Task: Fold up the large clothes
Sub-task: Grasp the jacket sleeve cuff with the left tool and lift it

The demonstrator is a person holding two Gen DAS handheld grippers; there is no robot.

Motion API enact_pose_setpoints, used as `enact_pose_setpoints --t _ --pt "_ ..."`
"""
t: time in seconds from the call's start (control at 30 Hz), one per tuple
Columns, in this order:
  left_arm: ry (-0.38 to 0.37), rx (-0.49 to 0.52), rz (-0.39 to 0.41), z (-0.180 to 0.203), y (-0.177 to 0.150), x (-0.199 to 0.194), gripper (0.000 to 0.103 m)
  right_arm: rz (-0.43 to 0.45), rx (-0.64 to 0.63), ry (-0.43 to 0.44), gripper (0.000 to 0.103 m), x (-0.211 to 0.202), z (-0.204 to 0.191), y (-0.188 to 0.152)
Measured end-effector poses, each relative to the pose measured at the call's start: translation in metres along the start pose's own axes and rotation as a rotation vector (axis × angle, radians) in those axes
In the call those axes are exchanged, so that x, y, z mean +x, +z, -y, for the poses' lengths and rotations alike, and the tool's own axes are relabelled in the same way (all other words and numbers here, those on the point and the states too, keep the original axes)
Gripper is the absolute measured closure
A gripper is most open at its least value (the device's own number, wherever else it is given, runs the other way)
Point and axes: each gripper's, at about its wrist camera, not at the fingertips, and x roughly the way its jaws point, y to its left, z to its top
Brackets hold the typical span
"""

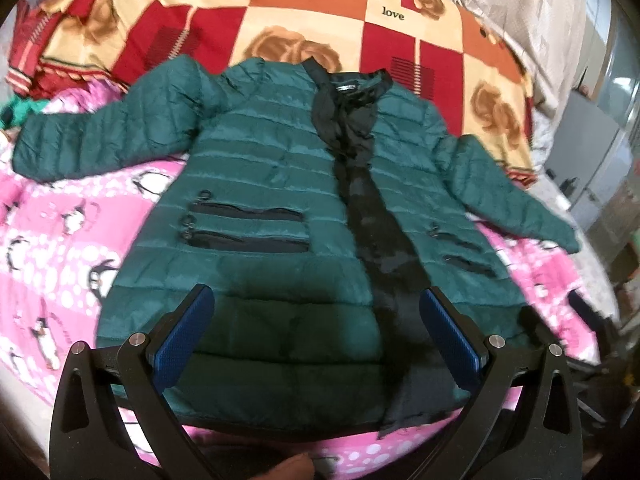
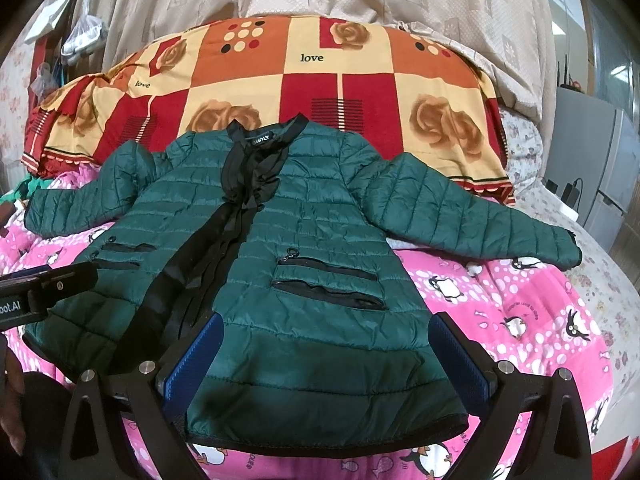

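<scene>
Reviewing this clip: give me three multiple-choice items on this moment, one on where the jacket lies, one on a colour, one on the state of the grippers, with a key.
1. The green jacket lies mostly on:
A. a pink penguin-print blanket
B. a wooden floor
C. a chair

2. The lining showing down the jacket's open front is:
A. white
B. black
C. yellow

3. The left gripper and right gripper are:
A. both shut on a sleeve
B. one shut on the collar
C. both open, holding nothing

Key: 1 A, the pink blanket spreads under it, only the collar reaching the red and orange quilt. 2 B, a dark band runs collar to hem. 3 C, blue pads stand wide apart over the hem in each wrist view.
</scene>
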Motion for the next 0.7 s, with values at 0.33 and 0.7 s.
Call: enact_pose_setpoints --t 0.33,0.7 --pt "-0.087 -0.051 0.138 -0.057 0.069 -0.008 0.000 0.004 -0.008 0.022 0.002 0.000 -0.005 -0.001" --pt "0.108 -0.092 0.187 -0.172 0.098 0.001 0.000 -0.001 0.013 0.050 0.002 0.000 -0.001 -0.003"
